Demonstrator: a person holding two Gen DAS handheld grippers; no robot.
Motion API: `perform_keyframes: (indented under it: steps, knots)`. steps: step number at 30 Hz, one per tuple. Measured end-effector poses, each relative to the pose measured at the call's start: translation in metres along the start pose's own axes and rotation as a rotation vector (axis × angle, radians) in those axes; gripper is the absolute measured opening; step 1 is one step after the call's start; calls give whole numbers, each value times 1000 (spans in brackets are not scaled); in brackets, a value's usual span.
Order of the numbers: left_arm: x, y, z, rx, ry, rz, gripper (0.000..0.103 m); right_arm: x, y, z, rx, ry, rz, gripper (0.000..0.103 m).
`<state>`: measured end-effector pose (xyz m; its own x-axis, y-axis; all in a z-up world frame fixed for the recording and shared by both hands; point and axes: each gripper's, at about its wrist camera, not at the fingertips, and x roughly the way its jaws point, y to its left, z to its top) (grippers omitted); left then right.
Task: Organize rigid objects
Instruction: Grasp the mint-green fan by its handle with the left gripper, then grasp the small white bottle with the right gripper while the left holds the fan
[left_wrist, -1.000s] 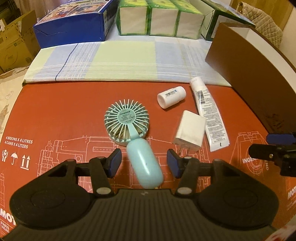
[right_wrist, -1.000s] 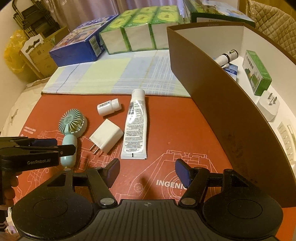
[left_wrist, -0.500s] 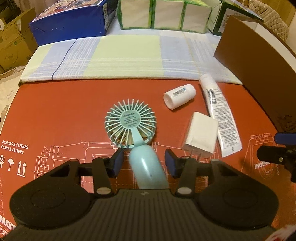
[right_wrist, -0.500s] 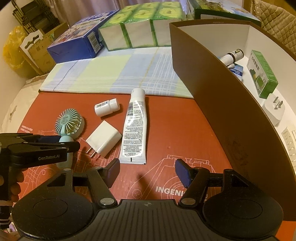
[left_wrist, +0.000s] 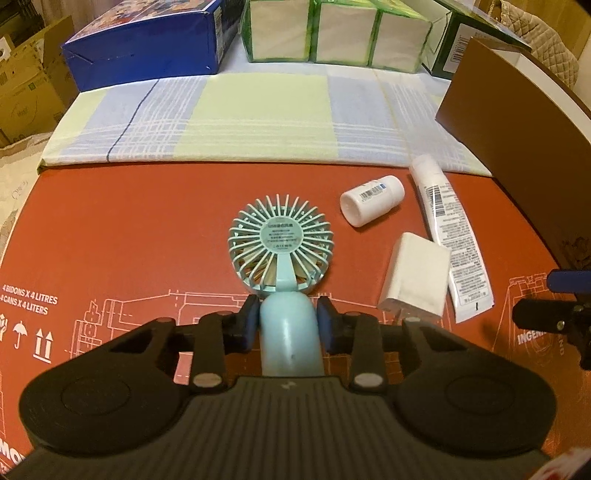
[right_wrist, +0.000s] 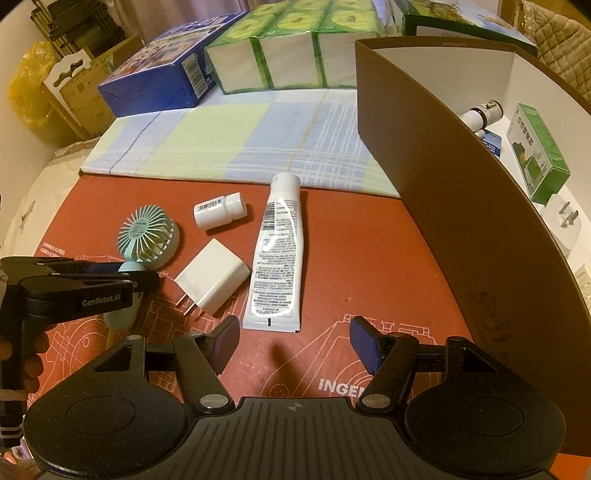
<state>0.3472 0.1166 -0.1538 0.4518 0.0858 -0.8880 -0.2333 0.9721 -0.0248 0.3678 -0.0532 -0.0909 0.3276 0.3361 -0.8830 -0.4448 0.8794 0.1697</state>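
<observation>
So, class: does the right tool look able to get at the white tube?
Probably yes: the right tool is open and empty just short of the white tube, with only bare mat between them.

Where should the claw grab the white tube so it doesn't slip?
Grab the tube across its round middle, coming straight down from above. It lies flat on the red mat, so its long sides are open. The charger sits close to its left side near the flat end, so grip higher up.

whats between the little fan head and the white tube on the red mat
The white charger plug and, farther back, the small white bottle lie between the fan and the tube, clearest in the right wrist view.
</observation>
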Motion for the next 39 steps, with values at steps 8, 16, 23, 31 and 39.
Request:
perform_keyframes:
  steps: [8,16,23,31,39]
  knots:
    - [-6,12,-6,19,-18,26,29,3,2,4,-2,-10,6,63]
    - [-12,45,-5,-49,-27,77,29,11,21,23,-48,-80,74,63]
    - [-11,72,-9,-113,-23,105,30,36,41,47,-116,-136,122,63]
    - [-11,84,-8,-143,-28,88,30,71,51,63,-155,-132,133,63]
    - [-8,86,-5,-139,-28,80,29,91,61,63,-209,-120,91,62]
